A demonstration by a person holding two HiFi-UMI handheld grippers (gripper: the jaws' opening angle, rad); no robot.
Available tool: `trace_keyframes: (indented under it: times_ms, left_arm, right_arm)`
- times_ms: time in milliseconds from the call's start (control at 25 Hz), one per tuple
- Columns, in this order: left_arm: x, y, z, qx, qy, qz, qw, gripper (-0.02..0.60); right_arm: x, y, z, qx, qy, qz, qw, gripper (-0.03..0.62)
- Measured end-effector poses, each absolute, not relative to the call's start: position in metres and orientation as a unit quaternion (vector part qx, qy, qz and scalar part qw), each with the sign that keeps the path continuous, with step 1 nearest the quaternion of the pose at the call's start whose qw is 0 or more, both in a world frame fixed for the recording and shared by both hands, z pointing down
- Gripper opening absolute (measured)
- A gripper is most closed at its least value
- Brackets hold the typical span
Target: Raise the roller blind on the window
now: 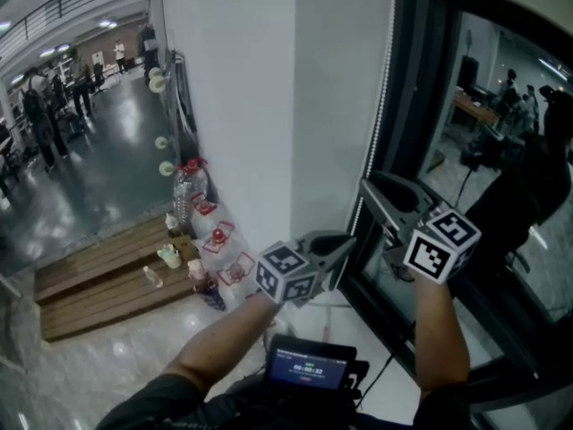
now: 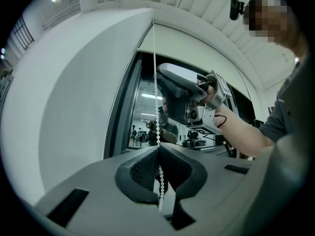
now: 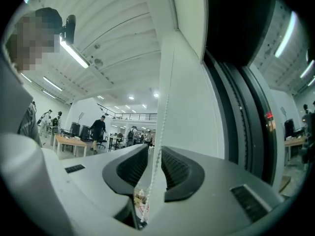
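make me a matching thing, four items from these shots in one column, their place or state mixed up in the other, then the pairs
Things
1. grey two-jaw left gripper
2. grey two-jaw right gripper
3. clear plastic bottle with a red cap
4. small dark screen

Place or state
a. at the foot of the white wall
b. jaws apart, white bead chain hanging loose between them
c. jaws shut on the white bead chain
d. low at the person's front, digits lit

Pairs: 1-c, 2-b, 3-a, 4-d
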State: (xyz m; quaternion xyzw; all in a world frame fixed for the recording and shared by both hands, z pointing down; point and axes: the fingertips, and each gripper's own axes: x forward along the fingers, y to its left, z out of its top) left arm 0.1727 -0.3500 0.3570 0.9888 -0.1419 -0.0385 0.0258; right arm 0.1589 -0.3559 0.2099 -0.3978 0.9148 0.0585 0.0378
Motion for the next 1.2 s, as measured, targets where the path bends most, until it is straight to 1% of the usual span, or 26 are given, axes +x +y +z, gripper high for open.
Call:
trace_keyframes:
  times_ms: [40, 80, 120, 200, 280, 360, 680, 840, 960, 1120, 1200]
  left_arm:
    - [0.173, -0.349, 0.356, 0.989, -0.141, -0.040, 0.026, 0.000]
    - [0.172, -0.347, 0.356, 0.989, -0.141, -0.042, 0.026, 0.000]
    - [0.172, -0.347, 0.355, 0.989, -0.140, -0.044, 0.026, 0.000]
    - [0.173, -0.347, 0.354, 0.989, -0.141, -0.045, 0.025, 0.000]
    - [0.174, -0.348, 0.359, 0.989, -0.143, -0.039, 0.025, 0.000]
    - [0.176, -0.350, 0.371, 0.989, -0.145, -0.027, 0.027, 0.000]
    - [0.180, -0.348, 0.451, 0.985, -0.145, 0.033, 0.086, 0.000]
    - [0.181, -0.345, 0.482, 0.983, -0.145, 0.051, 0.103, 0.000]
    - [0.181, -0.344, 0.504, 0.980, -0.150, 0.067, 0.114, 0.000]
    - [0.175, -0.344, 0.526, 0.973, -0.165, 0.055, 0.155, -0.002]
    - [0.174, -0.343, 0.528, 0.971, -0.167, 0.044, 0.165, 0.000]
  right_arm:
    - [0.158, -0.358, 0.212, -0.397, 0.916, 0.054, 0.038, 0.099]
    - [0.157, -0.360, 0.213, -0.396, 0.916, 0.048, 0.040, 0.053]
    - [0.157, -0.361, 0.215, -0.396, 0.916, 0.042, 0.045, 0.023]
    - [0.159, -0.362, 0.216, -0.393, 0.917, 0.032, 0.060, 0.005]
    - [0.160, -0.362, 0.220, -0.392, 0.917, 0.028, 0.064, 0.002]
    - [0.158, -0.364, 0.230, -0.396, 0.916, 0.029, 0.051, 0.002]
    - [0.165, -0.365, 0.314, -0.412, 0.909, -0.036, 0.042, 0.002]
    - [0.164, -0.357, 0.343, -0.425, 0.903, -0.047, 0.039, 0.002]
    - [0.160, -0.355, 0.366, -0.428, 0.901, -0.059, 0.021, 0.003]
    - [0.158, -0.350, 0.390, -0.437, 0.896, -0.075, 0.018, 0.002]
    - [0.160, -0.350, 0.394, -0.439, 0.895, -0.078, 0.023, 0.002]
